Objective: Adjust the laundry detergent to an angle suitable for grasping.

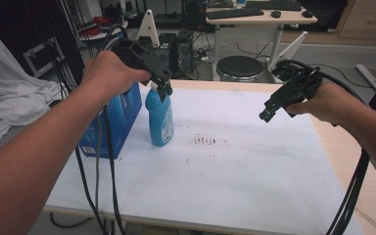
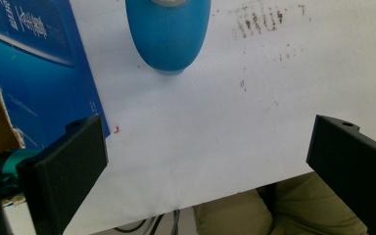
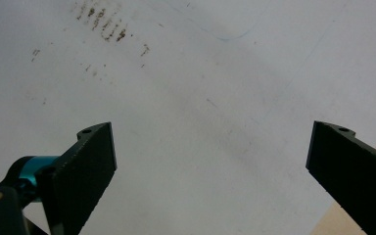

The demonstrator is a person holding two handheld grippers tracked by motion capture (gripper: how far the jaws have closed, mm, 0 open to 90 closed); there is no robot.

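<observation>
A blue plastic bottle [image 1: 159, 119] with a pale label stands upright on the white sheet [image 1: 235, 171], left of centre. My left gripper [image 1: 165, 90] hangs just above the bottle's top, pointing down. In the left gripper view its jaws [image 2: 209, 132] stand wide open with nothing between them, and the bottle [image 2: 169, 36] sits farther off at the top edge. My right gripper [image 1: 267, 114] hovers in the air over the right part of the sheet. Its jaws [image 3: 213, 142] are open too, over bare white sheet.
A blue cardboard box [image 1: 119, 122] stands right beside the bottle on its left, also seen as the box [image 2: 34, 63] in the left gripper view. A brown smear [image 1: 205, 141] marks the sheet's middle. Bare wooden tabletop [image 1: 352, 161] runs along the right. A stool [image 1: 240, 67] and desk stand beyond.
</observation>
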